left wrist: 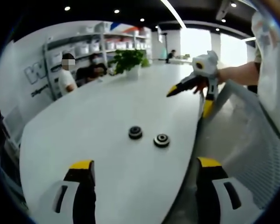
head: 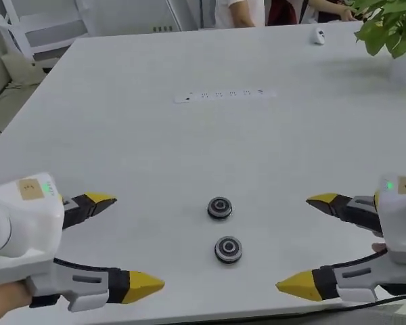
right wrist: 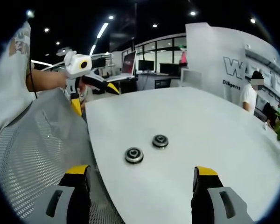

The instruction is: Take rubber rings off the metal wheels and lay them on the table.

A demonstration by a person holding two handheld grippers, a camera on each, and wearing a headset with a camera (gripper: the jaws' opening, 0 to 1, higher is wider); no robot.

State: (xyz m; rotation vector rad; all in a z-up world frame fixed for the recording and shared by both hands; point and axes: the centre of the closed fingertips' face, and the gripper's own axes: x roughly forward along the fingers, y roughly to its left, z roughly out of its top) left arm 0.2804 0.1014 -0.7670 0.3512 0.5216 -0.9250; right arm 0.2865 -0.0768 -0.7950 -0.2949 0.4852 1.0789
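White tabletop (head: 189,149) runs long through an open office, and most of it lies bare. Over its near edge the left gripper (head: 135,242) and the right gripper (head: 294,243) hover facing each other. Each has its yellow-tipped fingers (head: 139,283) spread wide, holding nothing and touching nothing. Between them, close to the near edge and about midway along it, two metal wheels (head: 220,208) lie flat, one just beyond the other with a gap between. The rubber rings (head: 217,250) show as a dark band round each rim. I would judge the wheels stiff and fairly heavy for their size, and apt to skate on so smooth a top. The rings look soft and stretchy but snug. So one pair of fingers would likely need to pin a wheel by its hub while the other pinches the outer band at the rim and rolls it off. Further out, a power strip (head: 223,95) sits flush toward the far edge, and a plant (head: 389,24) leans over the far right corner.
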